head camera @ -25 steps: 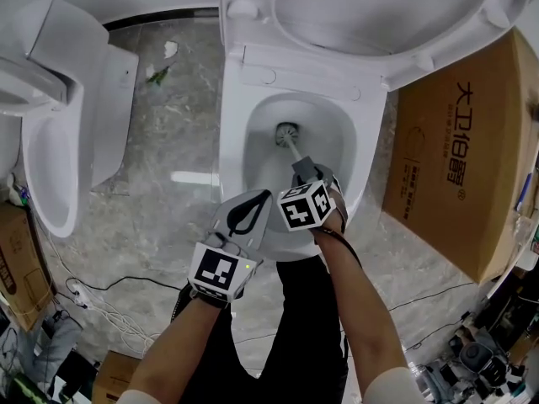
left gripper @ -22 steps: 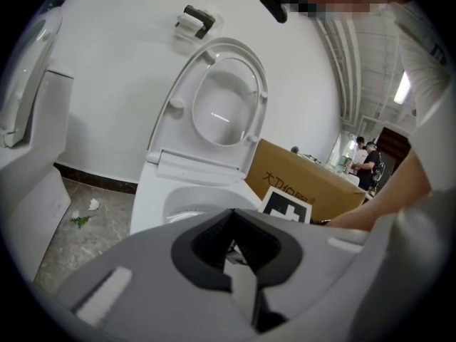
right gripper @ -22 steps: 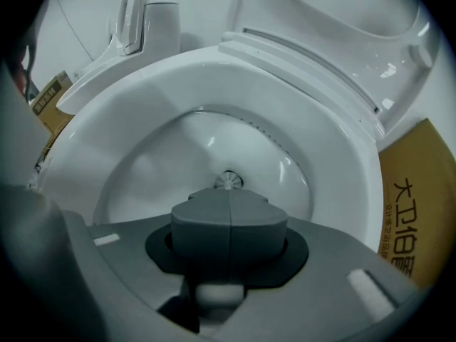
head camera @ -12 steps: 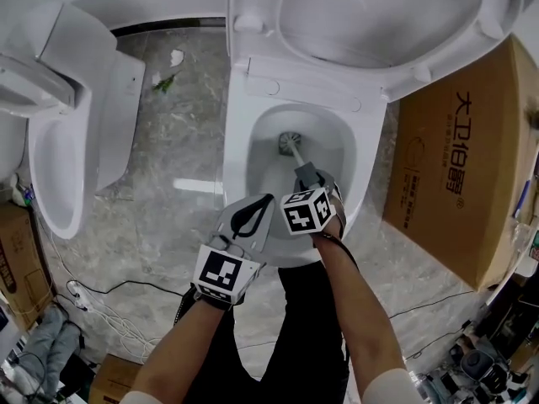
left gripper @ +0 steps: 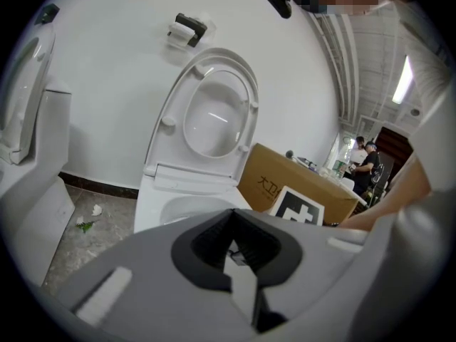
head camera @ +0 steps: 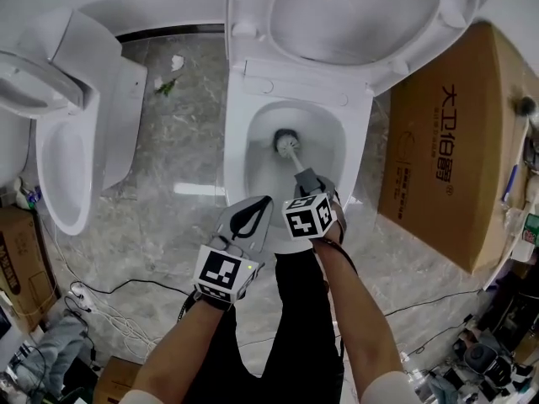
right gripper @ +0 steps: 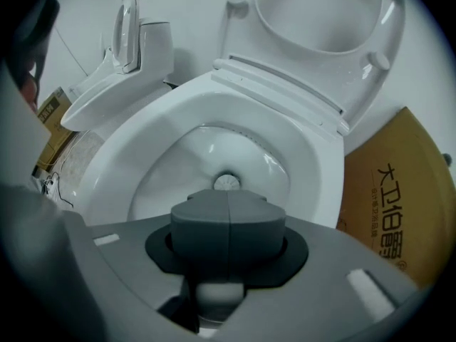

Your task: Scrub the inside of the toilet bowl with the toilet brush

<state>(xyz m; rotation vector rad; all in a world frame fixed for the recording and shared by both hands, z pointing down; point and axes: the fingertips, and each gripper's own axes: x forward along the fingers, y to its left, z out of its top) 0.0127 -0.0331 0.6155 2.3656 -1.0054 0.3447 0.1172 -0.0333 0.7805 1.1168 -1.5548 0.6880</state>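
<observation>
Beyond right gripper (head camera: 305, 178), clamped on toilet brush (head camera: 286, 142), head sat deep in toilet bowl (head camera: 255, 154); hard stroke risked splash. Left gripper (head camera: 246, 218) closed, empty.

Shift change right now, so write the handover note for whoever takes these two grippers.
Right gripper: shut on the toilet brush, held over the front of the toilet bowl.
Left gripper: shut, empty, beside the right one.
Brush head sits at the bottom of the bowl, by the drain; the seat and lid are up.
Done: brush is in the bowl; how much is scrubbed cannot be told.
Left: probably the walls and under the rim.
</observation>
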